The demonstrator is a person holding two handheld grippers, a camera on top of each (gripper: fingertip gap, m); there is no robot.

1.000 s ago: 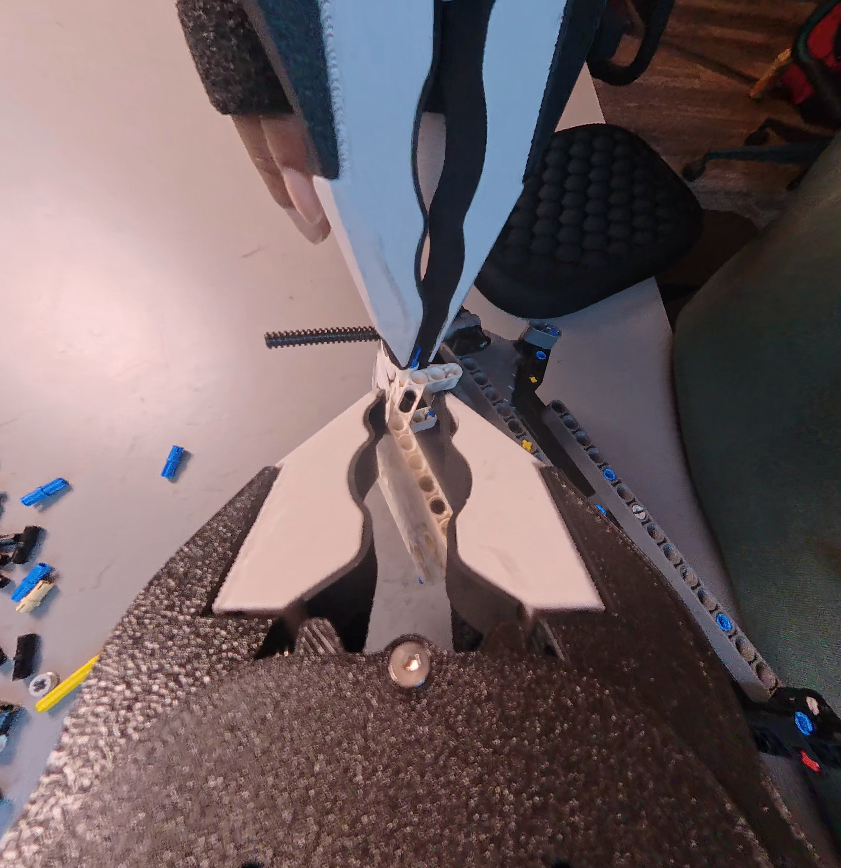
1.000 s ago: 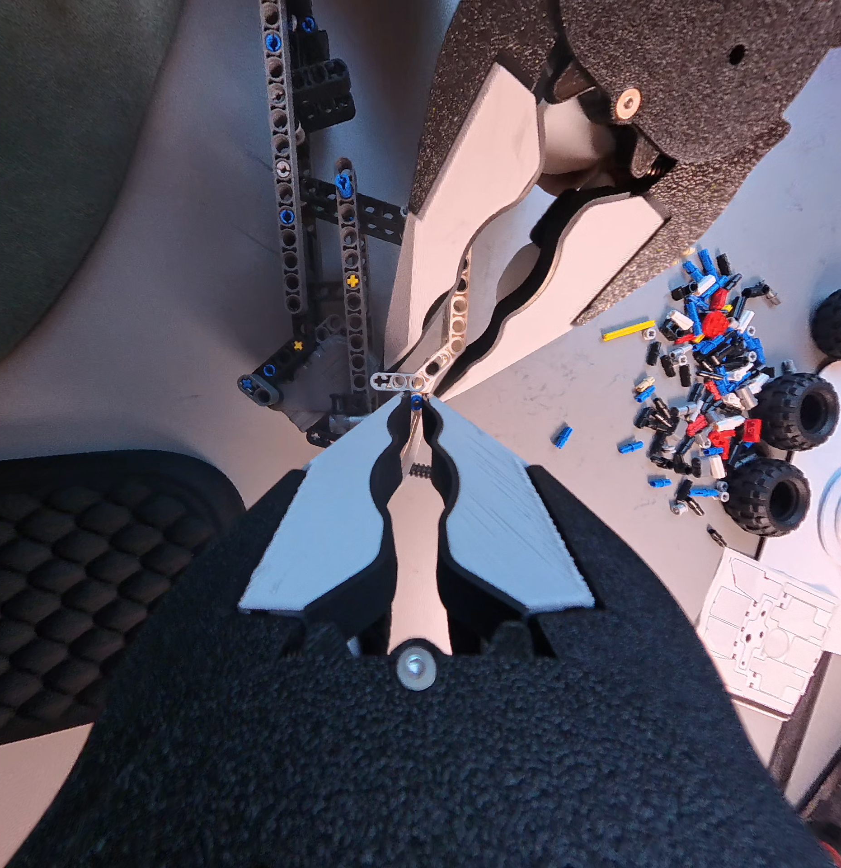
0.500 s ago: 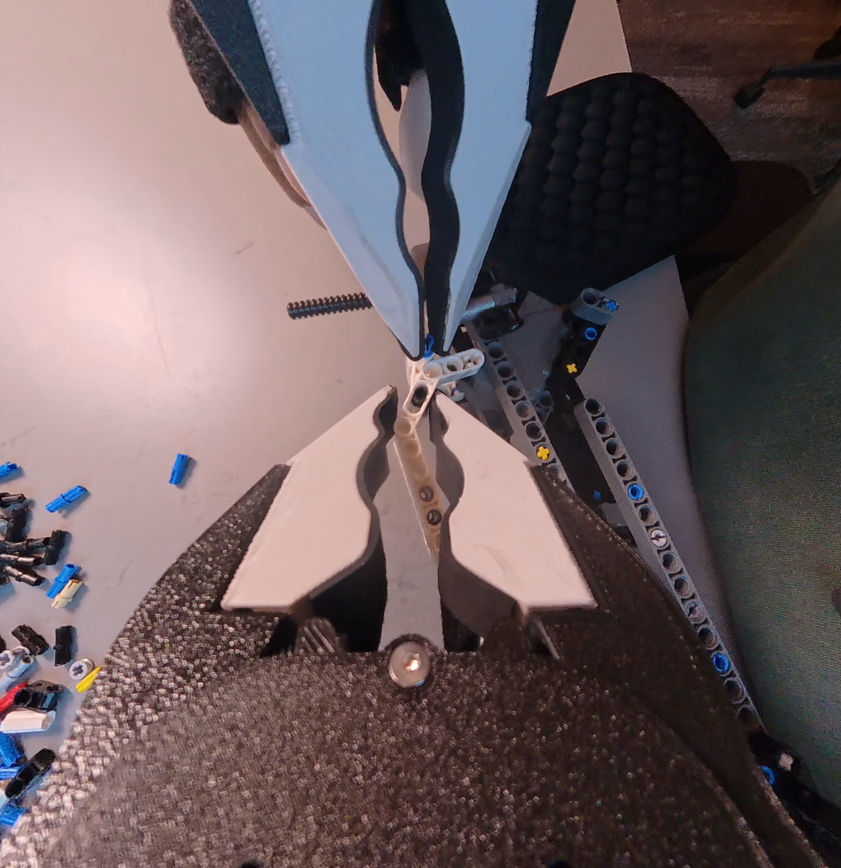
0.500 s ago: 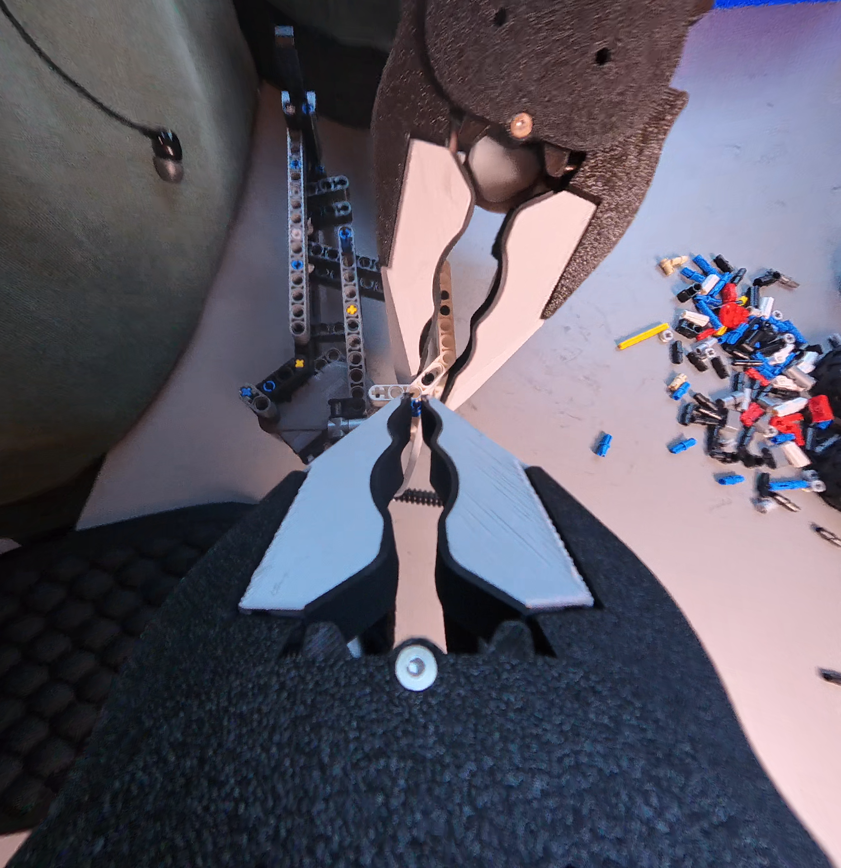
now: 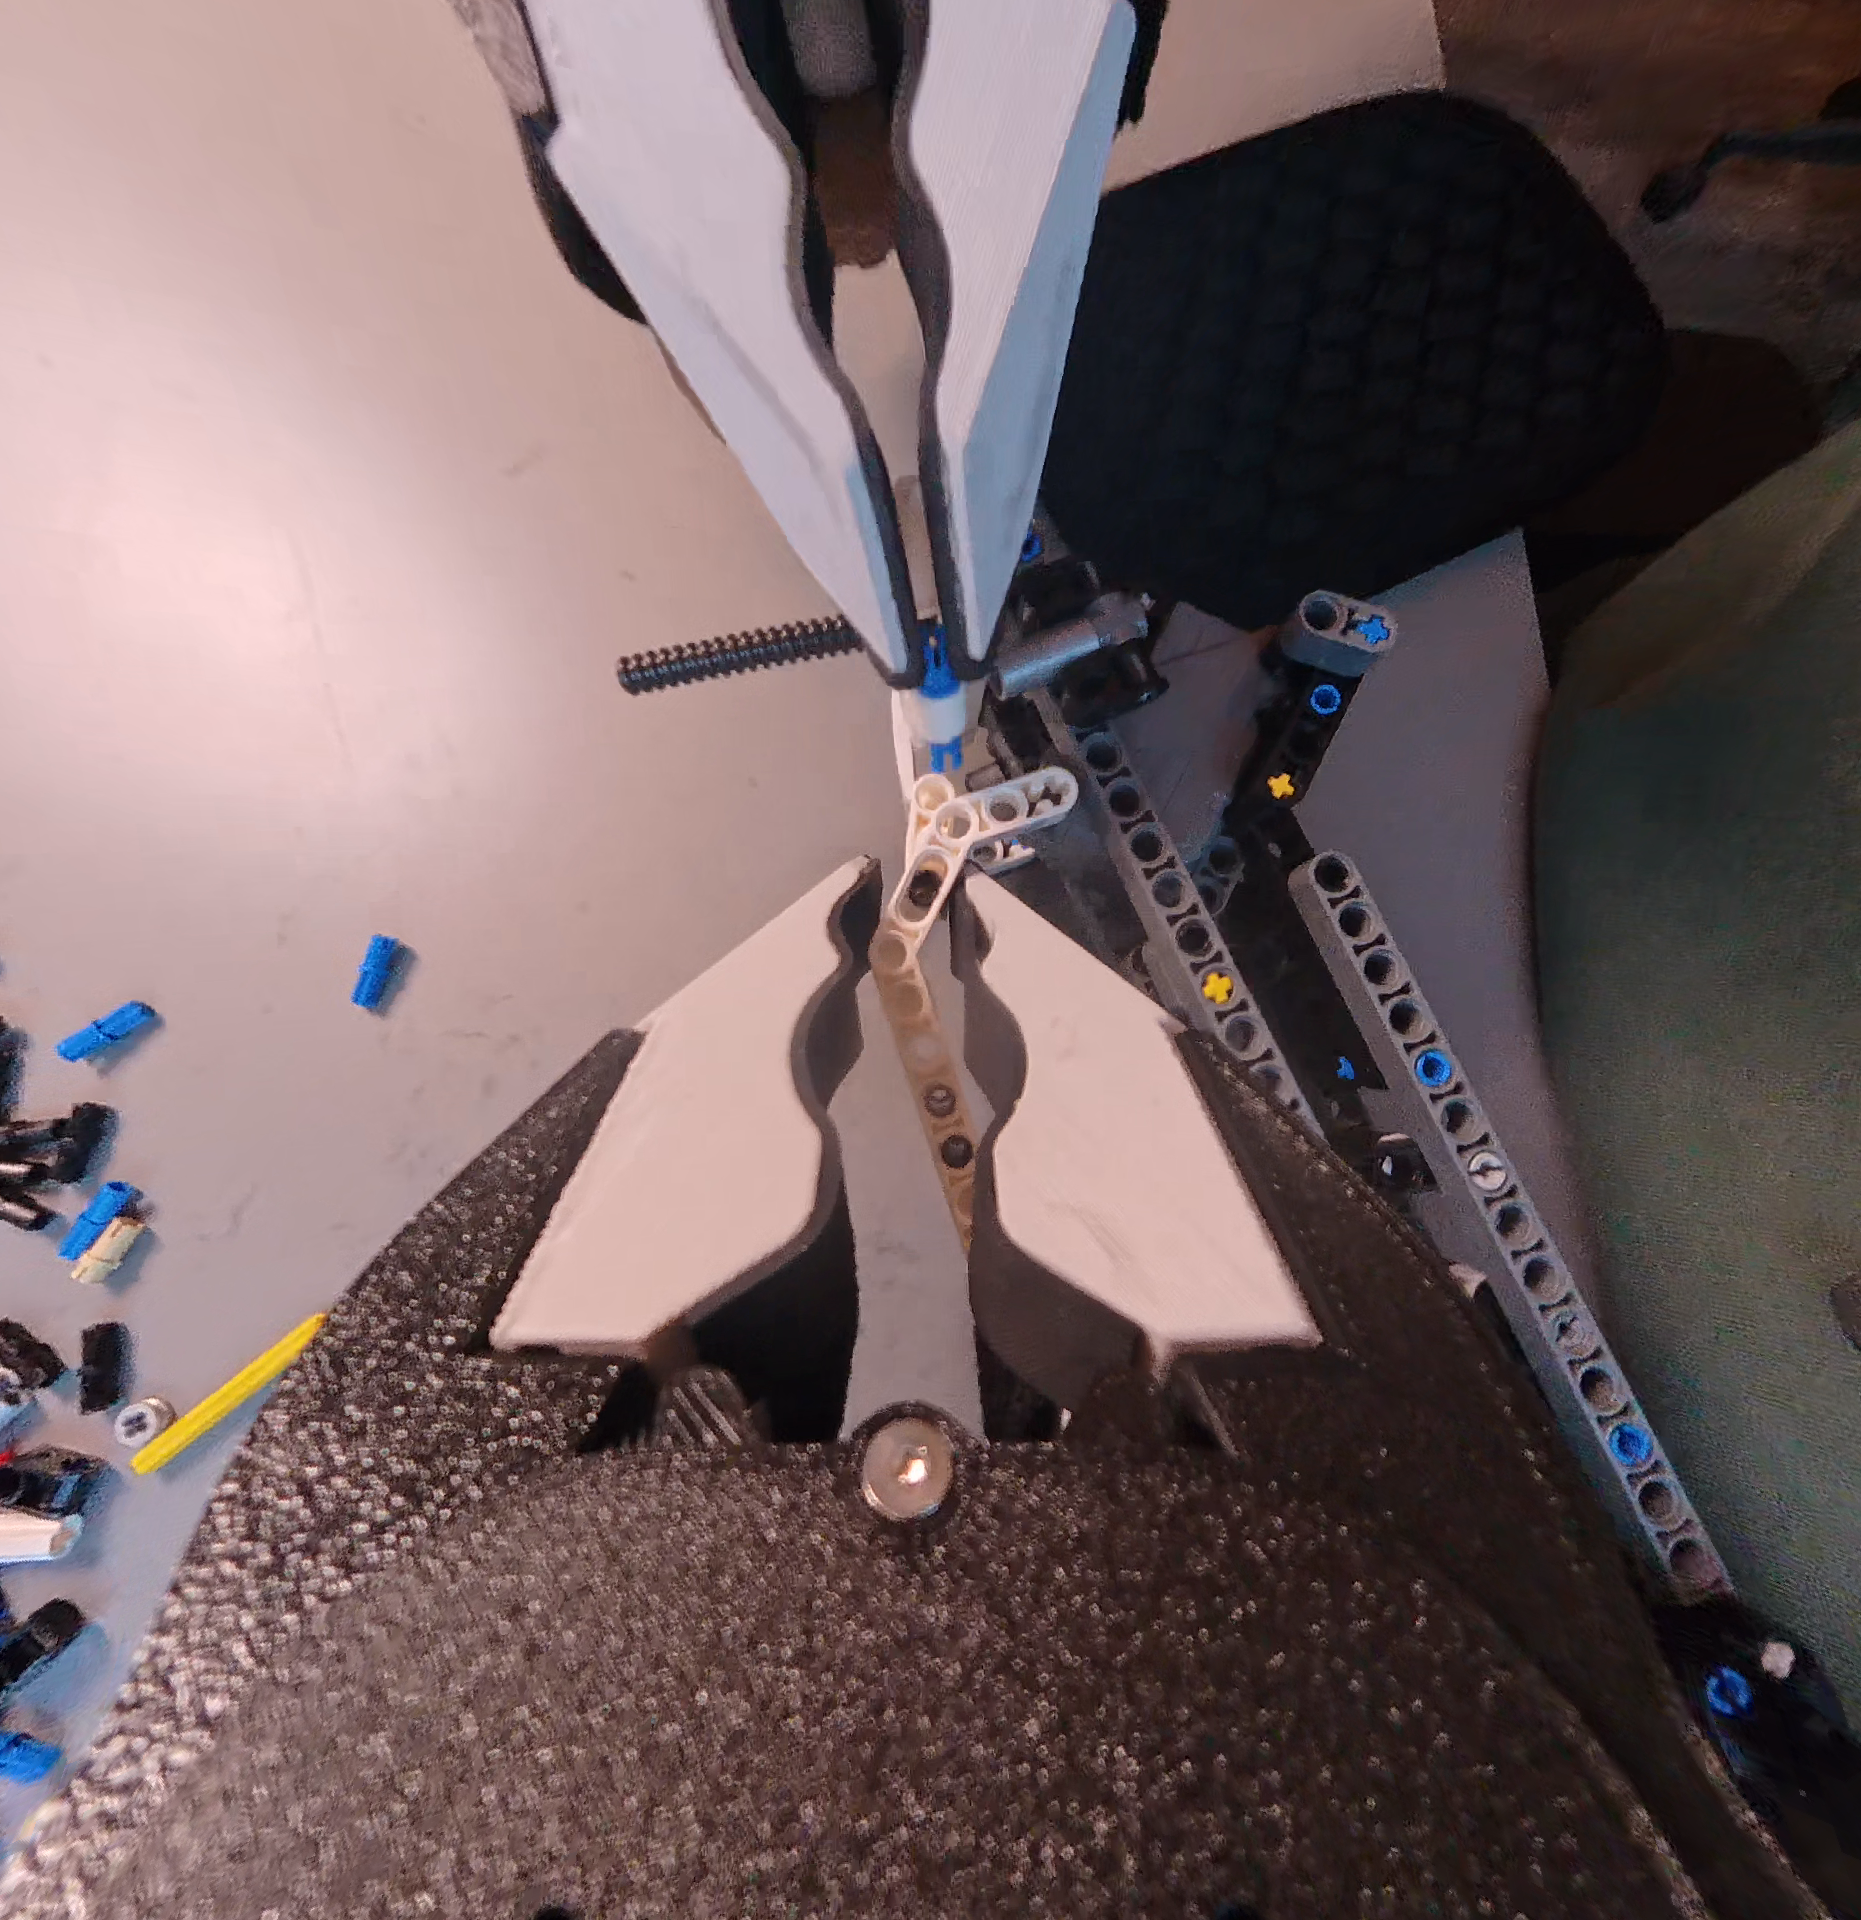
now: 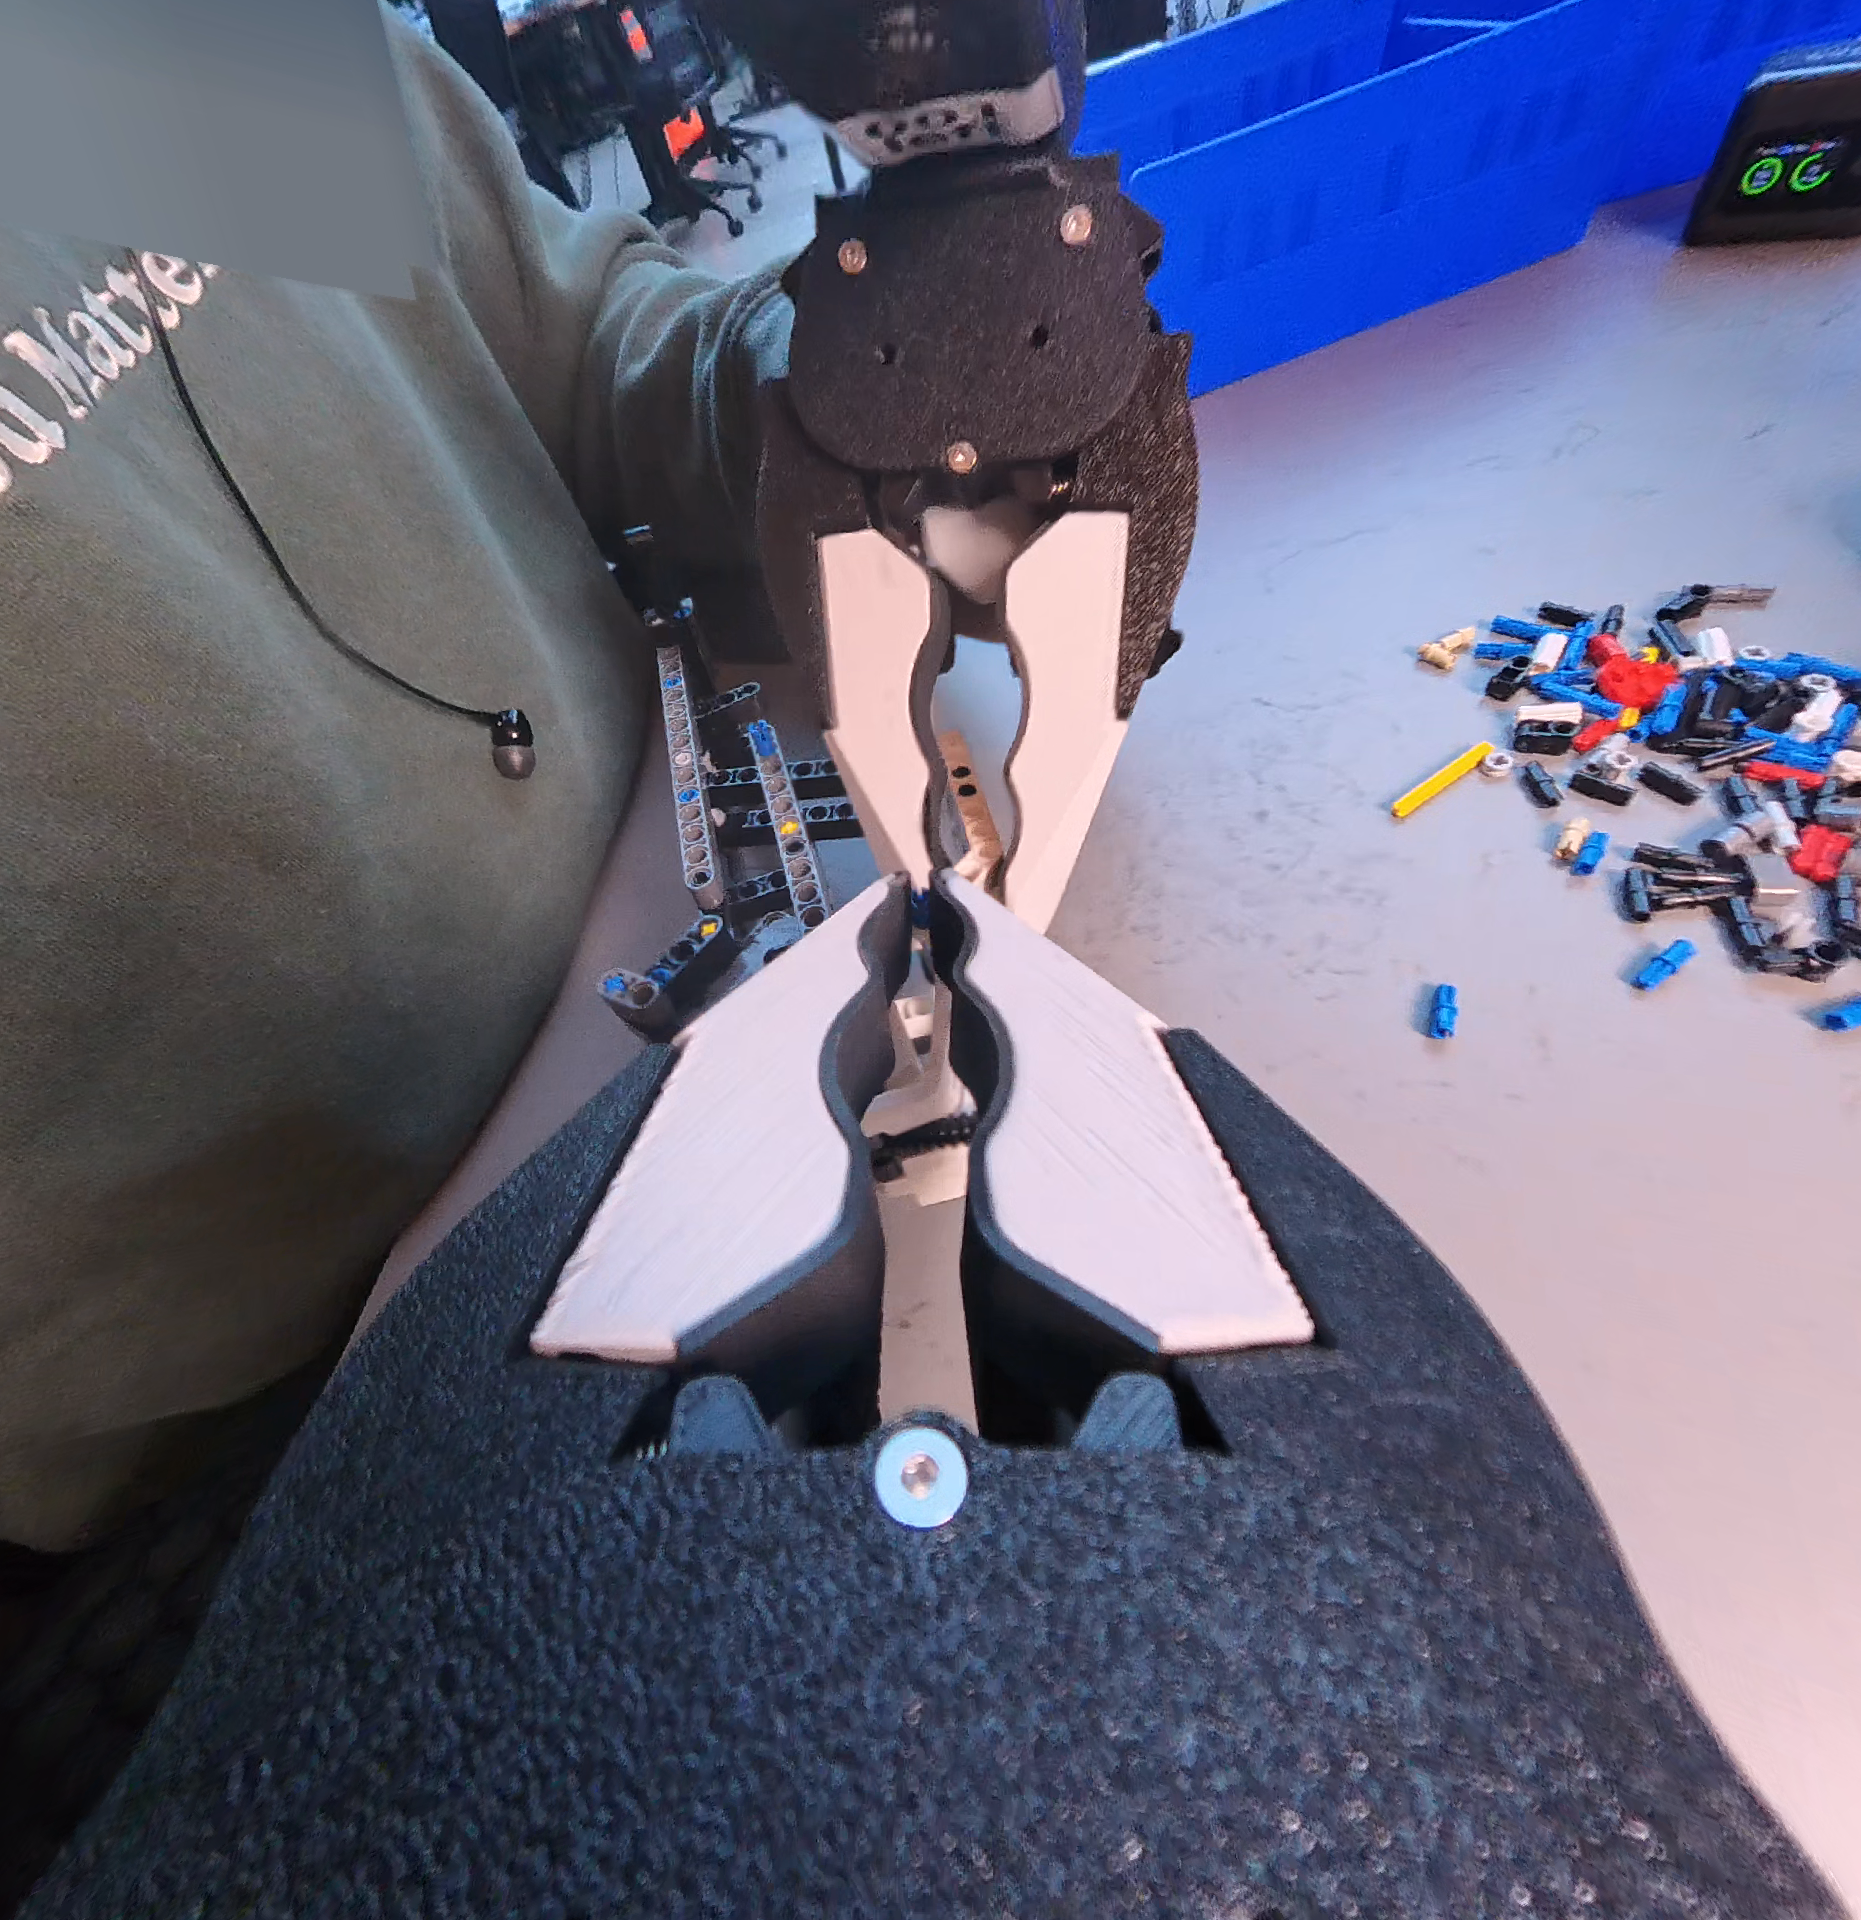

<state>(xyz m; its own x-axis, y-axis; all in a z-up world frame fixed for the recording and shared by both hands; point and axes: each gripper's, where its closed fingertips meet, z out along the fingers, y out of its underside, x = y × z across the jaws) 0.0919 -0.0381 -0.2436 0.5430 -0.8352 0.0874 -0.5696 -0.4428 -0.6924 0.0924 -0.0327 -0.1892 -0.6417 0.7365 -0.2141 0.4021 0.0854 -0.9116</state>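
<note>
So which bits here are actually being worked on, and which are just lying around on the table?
In hand:
- left tool, shut on the tan holed beam with its white angled piece
- right tool, shut on the blue and white pin

Lying about:
- grey beam frame
- black spring
- loose parts pile
- yellow axle
- blue bin
</note>
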